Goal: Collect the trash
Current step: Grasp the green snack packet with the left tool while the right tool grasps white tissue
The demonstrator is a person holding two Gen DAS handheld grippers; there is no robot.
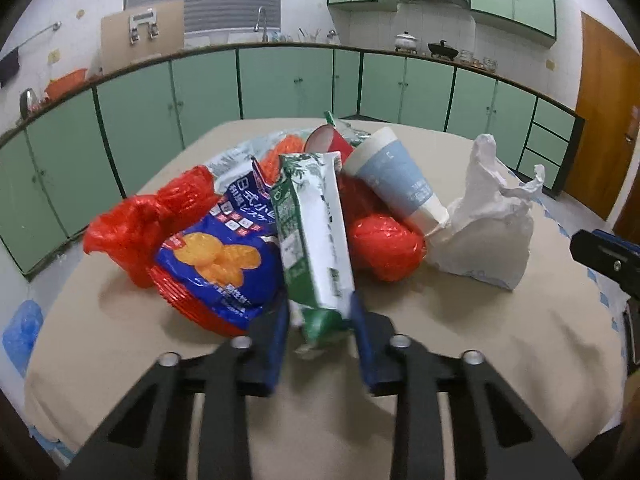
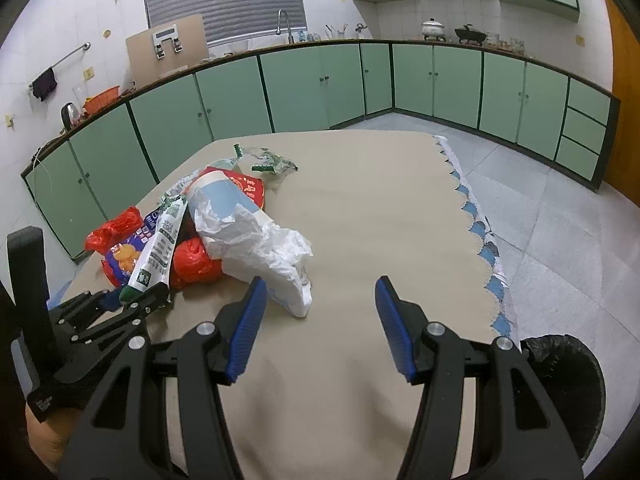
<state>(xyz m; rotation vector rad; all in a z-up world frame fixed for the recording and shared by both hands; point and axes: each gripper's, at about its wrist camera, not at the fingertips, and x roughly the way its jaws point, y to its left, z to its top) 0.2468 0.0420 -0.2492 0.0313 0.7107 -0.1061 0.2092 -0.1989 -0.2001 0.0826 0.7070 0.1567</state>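
Note:
A pile of trash lies on the beige table (image 1: 460,340): a green-and-white wrapper (image 1: 316,232), a blue snack bag (image 1: 224,256), red plastic bags (image 1: 384,248), a blue-and-white paper cup (image 1: 400,184) and a crumpled white plastic bag (image 1: 488,224). My left gripper (image 1: 320,320) is shut on the near end of the green-and-white wrapper; it also shows in the right wrist view (image 2: 138,294). My right gripper (image 2: 320,300) is open and empty, just right of the white bag (image 2: 276,252).
A round bin lined with a black bag (image 2: 568,384) stands on the floor past the table's right edge. Green cabinets (image 2: 320,80) run along the walls. A torn green wrapper (image 2: 272,164) lies at the far side of the table.

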